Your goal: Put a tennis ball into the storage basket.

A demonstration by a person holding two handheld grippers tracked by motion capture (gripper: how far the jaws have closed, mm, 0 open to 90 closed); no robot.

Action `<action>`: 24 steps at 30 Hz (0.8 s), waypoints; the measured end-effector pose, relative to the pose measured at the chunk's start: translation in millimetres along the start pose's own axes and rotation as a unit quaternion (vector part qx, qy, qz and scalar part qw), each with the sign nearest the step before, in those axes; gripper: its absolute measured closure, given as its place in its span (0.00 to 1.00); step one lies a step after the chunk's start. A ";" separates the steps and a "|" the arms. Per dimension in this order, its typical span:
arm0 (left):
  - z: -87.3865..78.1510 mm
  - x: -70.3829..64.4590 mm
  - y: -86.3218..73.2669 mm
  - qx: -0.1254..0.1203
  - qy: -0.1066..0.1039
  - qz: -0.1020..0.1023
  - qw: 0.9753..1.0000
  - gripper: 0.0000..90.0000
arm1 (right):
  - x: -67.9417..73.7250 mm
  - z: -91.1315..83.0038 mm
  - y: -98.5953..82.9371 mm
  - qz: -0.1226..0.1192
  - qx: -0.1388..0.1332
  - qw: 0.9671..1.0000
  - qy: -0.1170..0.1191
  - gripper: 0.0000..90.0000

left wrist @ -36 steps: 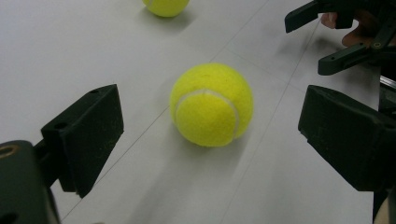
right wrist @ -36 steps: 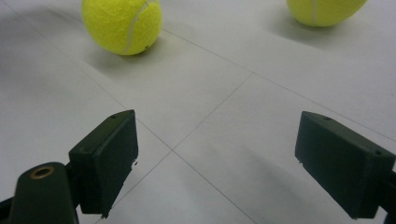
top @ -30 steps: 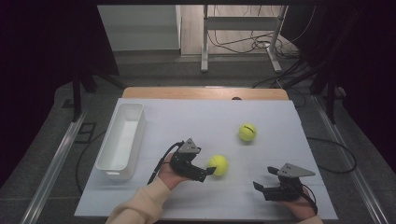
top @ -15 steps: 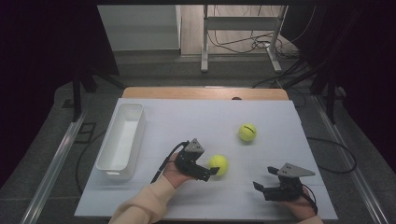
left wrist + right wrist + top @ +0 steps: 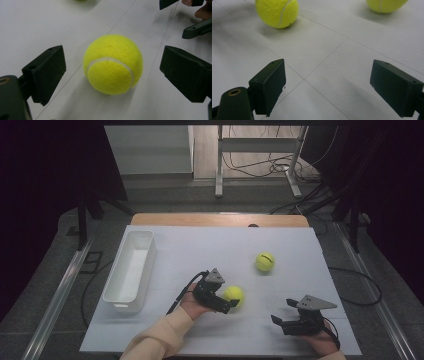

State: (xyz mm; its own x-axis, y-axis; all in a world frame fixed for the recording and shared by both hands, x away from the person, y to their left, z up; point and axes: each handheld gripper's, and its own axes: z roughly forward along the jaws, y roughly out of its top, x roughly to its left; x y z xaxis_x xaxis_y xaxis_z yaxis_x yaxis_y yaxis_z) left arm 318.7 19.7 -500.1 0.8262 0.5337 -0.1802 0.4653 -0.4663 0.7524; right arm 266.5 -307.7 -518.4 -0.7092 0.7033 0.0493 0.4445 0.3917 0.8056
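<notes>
On the table [image 5: 165, 330], two tennis balls [image 5: 233, 295].

Yellow-green tennis ball [image 5: 113, 64] with white curved seam, felt fuzzy, resting on the white table [image 5: 200, 250], set near its front middle, a second matching ball [image 5: 265, 261] lying well apart behind.

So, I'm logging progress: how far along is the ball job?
Nothing looks done: the white bin looks empty. In hand: the left gripper, jaws open, straddles the near tennis ball without touching. Left: closing on it, and the far tennis ball. The right gripper waits open.
</notes>
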 end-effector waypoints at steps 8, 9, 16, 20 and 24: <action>9.2 1.9 0.9 0.009 -0.001 -0.002 1.000 0.08 | 0.0 0.0 0.0 -0.001 0.003 1.000 -0.001 0.15; 11.0 2.1 1.3 0.010 -0.001 -0.001 1.000 0.08 | 0.0 0.0 0.0 -0.001 0.003 1.000 -0.001 0.15; 20.2 0.8 3.2 0.022 0.001 0.007 1.000 0.08 | 0.0 0.2 -0.1 -0.001 0.003 1.000 0.000 0.15; 24.1 1.3 3.2 0.027 0.002 0.007 1.000 0.08 | 0.2 -0.2 0.0 -0.001 0.005 1.000 -0.002 0.15; 26.7 2.0 2.6 0.034 0.002 0.007 0.999 0.09 | 0.2 -0.2 -0.1 -0.001 0.006 1.000 -0.002 0.15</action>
State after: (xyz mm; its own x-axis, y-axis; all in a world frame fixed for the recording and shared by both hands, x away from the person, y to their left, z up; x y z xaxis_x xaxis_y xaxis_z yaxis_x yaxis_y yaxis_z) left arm 330.0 0.8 -515.4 0.8315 0.5298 -0.1670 0.4744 -0.5208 0.7097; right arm 266.2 -307.7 -518.3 -0.7082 0.7045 0.0447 0.4489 0.4006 0.7988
